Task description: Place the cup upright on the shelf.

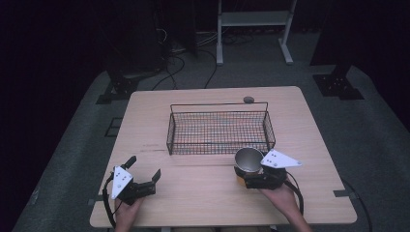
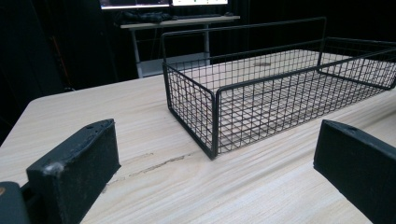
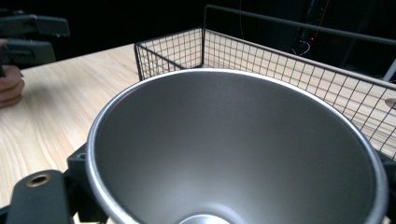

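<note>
While the right gripper [image 1: 247, 178] clamps the metal cup [image 1: 248, 160] and the left gripper [image 1: 143, 174] idles agape, transport is underway — next, lift toward twelve o'clock into the wire basket [image 1: 220, 145].

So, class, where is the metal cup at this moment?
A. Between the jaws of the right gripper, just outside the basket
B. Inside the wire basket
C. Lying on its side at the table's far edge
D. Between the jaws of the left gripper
A: the cup sits upright in the right gripper, just in front of the basket; the left gripper is open and holds nothing.
</note>
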A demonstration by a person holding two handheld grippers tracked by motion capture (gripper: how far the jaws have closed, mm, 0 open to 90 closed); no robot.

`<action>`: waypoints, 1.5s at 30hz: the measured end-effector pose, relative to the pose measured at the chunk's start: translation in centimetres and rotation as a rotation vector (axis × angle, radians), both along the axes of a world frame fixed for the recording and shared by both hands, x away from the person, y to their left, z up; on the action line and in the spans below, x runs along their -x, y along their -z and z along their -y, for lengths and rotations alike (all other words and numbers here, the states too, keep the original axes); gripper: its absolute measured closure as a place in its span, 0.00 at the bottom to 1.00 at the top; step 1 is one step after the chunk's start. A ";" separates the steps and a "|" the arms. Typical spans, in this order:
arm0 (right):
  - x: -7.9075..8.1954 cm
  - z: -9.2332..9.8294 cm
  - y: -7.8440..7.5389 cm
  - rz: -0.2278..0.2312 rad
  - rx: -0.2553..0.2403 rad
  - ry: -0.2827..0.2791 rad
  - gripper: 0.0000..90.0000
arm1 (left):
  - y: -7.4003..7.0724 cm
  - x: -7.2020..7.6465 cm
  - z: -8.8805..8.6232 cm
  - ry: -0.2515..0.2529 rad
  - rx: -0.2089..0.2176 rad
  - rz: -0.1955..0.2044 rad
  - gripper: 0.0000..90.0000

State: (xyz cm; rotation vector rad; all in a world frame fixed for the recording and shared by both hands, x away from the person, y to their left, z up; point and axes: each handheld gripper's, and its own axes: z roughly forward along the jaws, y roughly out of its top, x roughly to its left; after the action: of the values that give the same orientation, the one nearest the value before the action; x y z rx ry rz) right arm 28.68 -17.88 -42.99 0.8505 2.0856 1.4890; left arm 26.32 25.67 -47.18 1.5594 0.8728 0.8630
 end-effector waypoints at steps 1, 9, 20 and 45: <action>-0.2 0.0 -0.3 0.001 -0.003 -0.001 0.13 | 0.0 0.0 0.0 0.000 0.000 0.000 0.00; -1.1 -0.1 -2.0 0.013 -0.019 -0.007 0.13 | 0.0 0.0 0.0 -0.001 0.000 0.001 0.00; -2.9 -0.2 -3.4 -0.003 -0.031 -0.017 0.13 | 0.0 0.0 0.0 0.001 0.000 -0.003 0.00; -7.6 -1.4 -7.2 -0.017 -0.002 -0.037 0.13 | 0.0 0.0 -0.1 0.001 0.002 -0.002 0.00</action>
State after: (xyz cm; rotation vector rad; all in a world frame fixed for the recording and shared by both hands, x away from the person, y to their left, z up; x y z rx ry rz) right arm 36.28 -16.51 -35.84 0.8325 2.1229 1.5081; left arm 26.37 25.75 -47.16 1.5593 0.8742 0.8592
